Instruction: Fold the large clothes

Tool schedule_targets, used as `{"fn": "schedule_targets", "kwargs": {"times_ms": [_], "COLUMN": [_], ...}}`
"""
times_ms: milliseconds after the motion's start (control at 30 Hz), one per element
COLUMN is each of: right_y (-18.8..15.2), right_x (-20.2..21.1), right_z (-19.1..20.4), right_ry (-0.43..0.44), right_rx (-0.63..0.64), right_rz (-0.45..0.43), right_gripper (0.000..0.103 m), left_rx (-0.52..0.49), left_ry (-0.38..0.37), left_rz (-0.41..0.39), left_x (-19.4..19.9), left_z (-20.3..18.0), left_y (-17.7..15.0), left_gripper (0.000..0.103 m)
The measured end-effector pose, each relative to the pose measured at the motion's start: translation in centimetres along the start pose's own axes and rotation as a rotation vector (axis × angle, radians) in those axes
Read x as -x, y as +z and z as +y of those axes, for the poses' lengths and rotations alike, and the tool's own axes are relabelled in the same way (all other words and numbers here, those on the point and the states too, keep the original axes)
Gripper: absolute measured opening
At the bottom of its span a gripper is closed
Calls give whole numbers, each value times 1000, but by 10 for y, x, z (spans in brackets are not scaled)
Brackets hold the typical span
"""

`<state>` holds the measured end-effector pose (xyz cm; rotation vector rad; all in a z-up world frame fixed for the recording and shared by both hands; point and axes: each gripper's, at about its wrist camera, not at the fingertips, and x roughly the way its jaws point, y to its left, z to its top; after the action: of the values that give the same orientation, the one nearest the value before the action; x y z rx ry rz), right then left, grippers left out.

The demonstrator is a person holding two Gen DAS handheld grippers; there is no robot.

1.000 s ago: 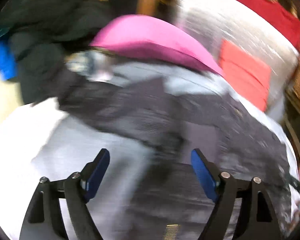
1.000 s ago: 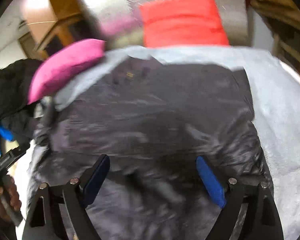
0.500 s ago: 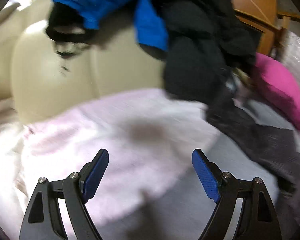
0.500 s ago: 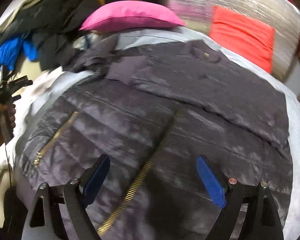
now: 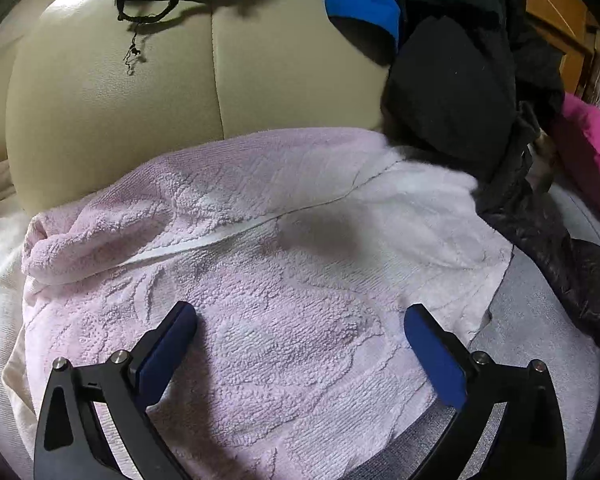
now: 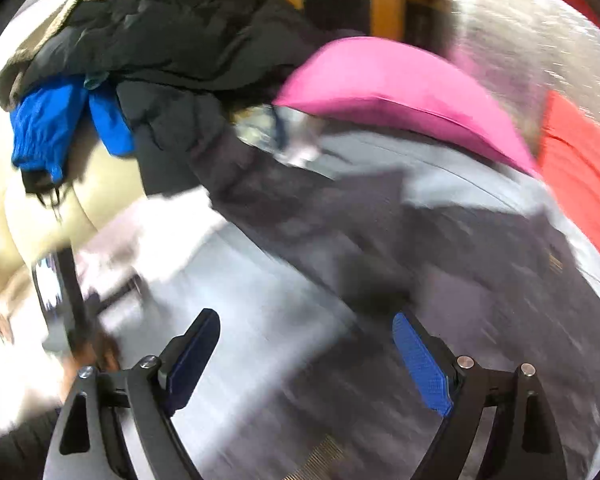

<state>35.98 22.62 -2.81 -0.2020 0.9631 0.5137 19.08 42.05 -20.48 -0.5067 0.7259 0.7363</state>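
Dark grey quilted puffer jacket sprawls unfolded at right; left gripper and right gripper gape wide, empty, risking snagging the pink terry towel instead.

No text, label or number can be read (the right view is blurred).

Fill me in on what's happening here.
A person is working through laundry with a two-finger gripper in each hand. The left gripper hovers open over a pink towel by a cream sofa cushion. The right gripper, also open and empty, faces the dark puffer jacket spread on the grey sheet. Its view is motion-blurred.
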Motion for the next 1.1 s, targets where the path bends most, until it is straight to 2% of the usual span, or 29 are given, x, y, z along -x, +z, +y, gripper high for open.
{"fn": "schedule_targets", "kwargs": {"times_ms": [100,267,367,433,467,500,533,600,633,733,867,967,1100], "right_y": [57,107,127,134,135,133,131,127,126,124,123,117,97], "right_x": [-49,-117,-148,-169,-181,-192,-197,-202,-197,-167,-97,-26,73], "right_z": [42,88,108,114,114,112,107,99,93,75,41,4,-56], "right_ry": [58,95,73,21,-7,-28,-37,-33,-12,28,38,15,-66], "right_rx": [-10,12,37,46,49,46,37,24,4,-25,-56,-80,-126], "right_rz": [14,58,65,88,114,147,167,172,158,95,-4,-84,-166], "right_gripper": [90,90,90,85,73,43,29,17,13,12,12,12,12], "left_rx": [2,17,19,24,25,24,24,23,23,20,14,11,10], "left_ry": [-8,-30,-31,-37,-38,-38,-37,-35,-36,-33,-27,-24,-25], "left_rz": [-13,-40,-55,-64,-67,-70,-72,-75,-77,-76,-68,-57,-42], "left_x": [9,10,12,16,18,19,19,17,17,14,13,13,9], "left_z": [9,12,15,18,16,16,16,16,16,15,13,11,10], "left_y": [-9,-12,-16,-19,-19,-20,-20,-22,-22,-24,-24,-20,-16], "left_gripper": [103,103,103,103,103,103,103,103,103,103,103,103,103]}}
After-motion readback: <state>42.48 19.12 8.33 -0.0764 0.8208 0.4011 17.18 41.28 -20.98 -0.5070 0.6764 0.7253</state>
